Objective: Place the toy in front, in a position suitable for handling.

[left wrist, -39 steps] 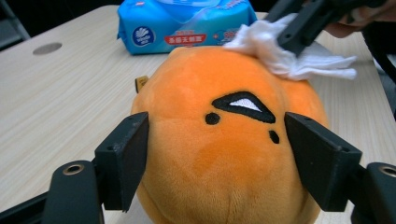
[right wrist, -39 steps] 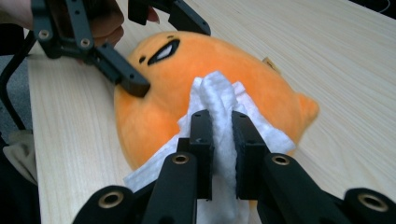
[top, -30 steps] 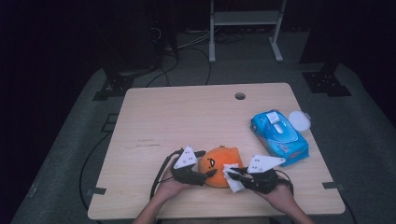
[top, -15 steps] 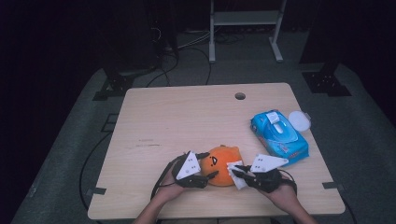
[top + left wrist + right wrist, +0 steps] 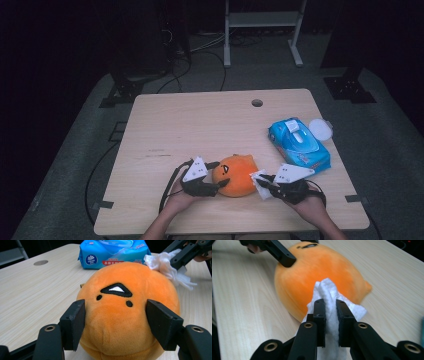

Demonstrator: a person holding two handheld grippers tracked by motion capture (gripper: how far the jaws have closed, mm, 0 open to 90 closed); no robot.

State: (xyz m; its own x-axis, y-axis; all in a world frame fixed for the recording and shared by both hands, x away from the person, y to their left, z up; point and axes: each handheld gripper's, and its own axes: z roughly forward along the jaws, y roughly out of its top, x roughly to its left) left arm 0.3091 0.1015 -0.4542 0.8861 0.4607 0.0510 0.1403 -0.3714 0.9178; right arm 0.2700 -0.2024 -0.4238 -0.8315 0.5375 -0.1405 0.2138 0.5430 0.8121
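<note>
The left claw (image 5: pixel 115 315) has just closed its jaws onto the orange plush toy (image 5: pixel 125 312), pads pressing both flanks. The right claw (image 5: pixel 329 307), clamped on a white wipe (image 5: pixel 329 293), sits at the toy's three o'clock, wipe touching it, on the tabletop (image 5: pixel 200 125).

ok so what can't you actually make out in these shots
- Underside of the orange plush toy: left gripper view, cut off by the bottom edge and the black jaws.
- Lower end of the white wipe: right gripper view, hidden between the right gripper jaws.
- Small print on the blue wipes pack: high view, too small.
- Floor beyond the table: high view, too dark.
</note>
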